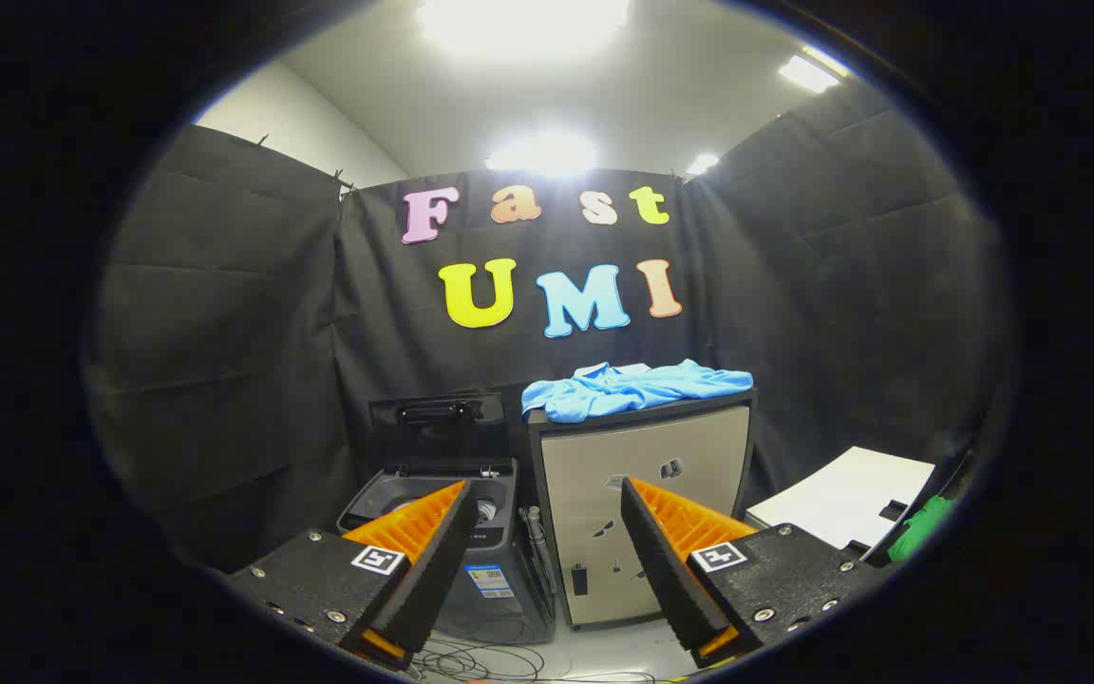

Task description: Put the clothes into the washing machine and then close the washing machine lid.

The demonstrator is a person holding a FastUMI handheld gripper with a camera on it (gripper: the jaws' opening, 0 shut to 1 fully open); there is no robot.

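1. Black cloth walls close off the booth on three sides, with bright ceiling lights above and a pale floor below, where loose cables [471, 655] trail at 6 o'clock near the fingers.
2. A top-loading washing machine [452, 541] stands on the floor against the back wall, partly behind the left finger. Its lid [433, 413] is raised upright at 12 o'clock from the tub, leaving the opening free to take laundry from above.
3. Just beside it, at its 3 o'clock, stands a beige cabinet [647, 513] with a dark frame. A blue polo shirt [637, 389] lies crumpled across the cabinet top, which puts it high and within an easy carry of the open tub.
4. The hand-held gripper [542, 532] is spread wide and holds nothing. Its fingers frame the gap between machine and cabinet, and the shirt lies well beyond them, up at 1 o'clock.
5. A white board [841, 494] sits low at 3 o'clock of the cabinet, with something green [922, 522] just past it; what that is cannot be told.
6. Judged from this, no part of the task is done yet: the shirt must first be reached and pinched.
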